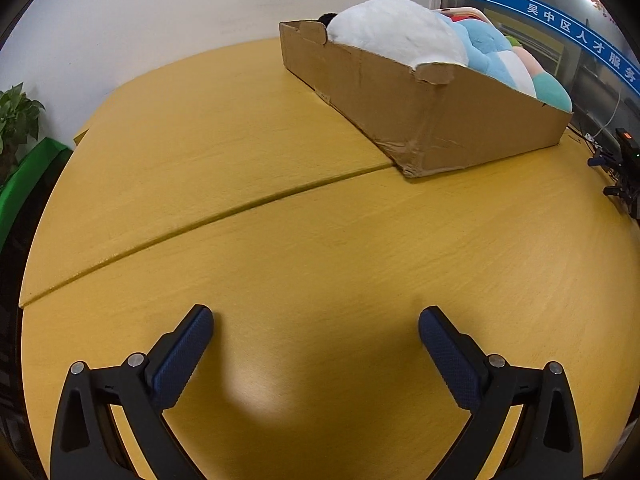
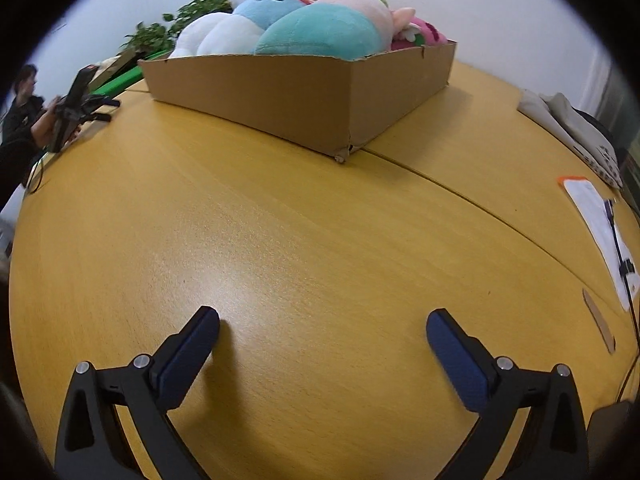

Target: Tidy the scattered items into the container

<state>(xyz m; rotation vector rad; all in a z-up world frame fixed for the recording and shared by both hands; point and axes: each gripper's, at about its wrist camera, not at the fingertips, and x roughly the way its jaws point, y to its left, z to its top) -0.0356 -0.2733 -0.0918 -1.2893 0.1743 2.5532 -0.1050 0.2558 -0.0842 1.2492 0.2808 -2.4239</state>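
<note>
Left claw [image 1: 316, 322]: blue pads spread wide, nothing between them, hovering over bare yellow desk [image 1: 280, 240].
Cardboard box [image 1: 400, 92]: far side of the desk, well apart from both claws, straddling the desk seam.
Plush toys [image 2: 320, 32]: piled inside the box, white, blue, teal and pink, bulging above the rim.
Right claw [image 2: 323, 324]: pads spread wide too, gripping nothing.
Papers [image 2: 600, 224]: at the desk's right edge.

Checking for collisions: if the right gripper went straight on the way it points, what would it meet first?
Most likely the bare wooden table: the open right gripper tilts down at it, short of the cardboard box.
</note>
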